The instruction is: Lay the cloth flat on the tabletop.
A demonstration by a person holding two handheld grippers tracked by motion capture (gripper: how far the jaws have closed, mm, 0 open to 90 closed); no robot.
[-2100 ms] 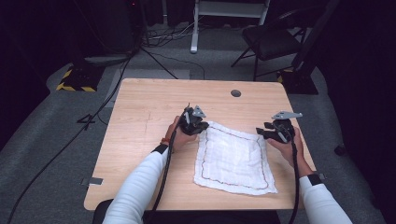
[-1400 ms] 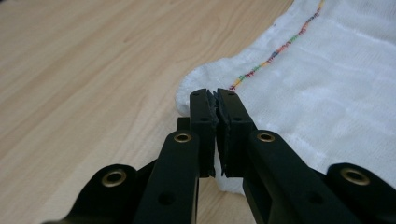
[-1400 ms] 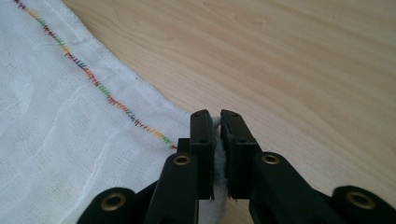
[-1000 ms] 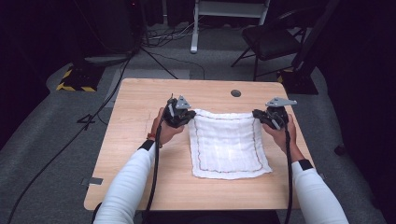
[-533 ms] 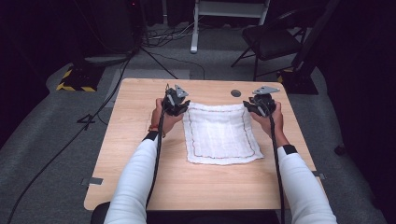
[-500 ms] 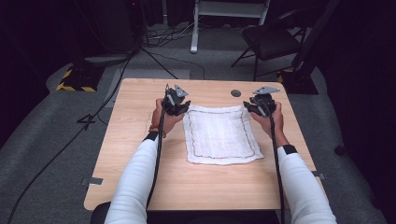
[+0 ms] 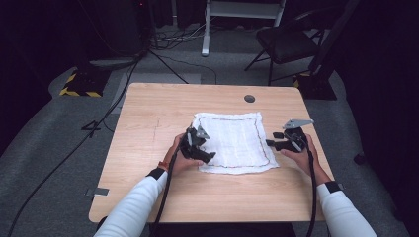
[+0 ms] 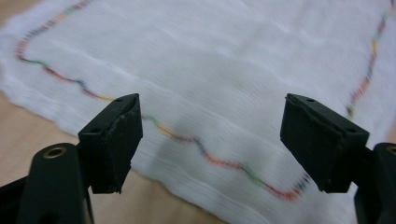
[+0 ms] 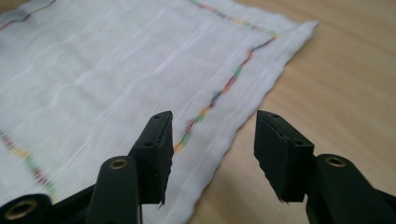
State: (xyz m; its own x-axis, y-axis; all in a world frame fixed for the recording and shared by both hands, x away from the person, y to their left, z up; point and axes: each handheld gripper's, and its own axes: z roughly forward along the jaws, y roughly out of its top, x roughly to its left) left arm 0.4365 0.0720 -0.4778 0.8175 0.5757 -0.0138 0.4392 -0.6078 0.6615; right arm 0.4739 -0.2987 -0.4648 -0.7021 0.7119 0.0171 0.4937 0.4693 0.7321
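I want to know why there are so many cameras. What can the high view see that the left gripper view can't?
The high view alone takes in the whole wooden table, the person's hands, the right gripper beside the cloth's right edge, a chair and cables on the floor. The left gripper view alone shows, up close, the left gripper with its jaws wide open over the cloth's near edge, and the rainbow colours of the wavy stitched line. Both show the white cloth lying flat on the table.
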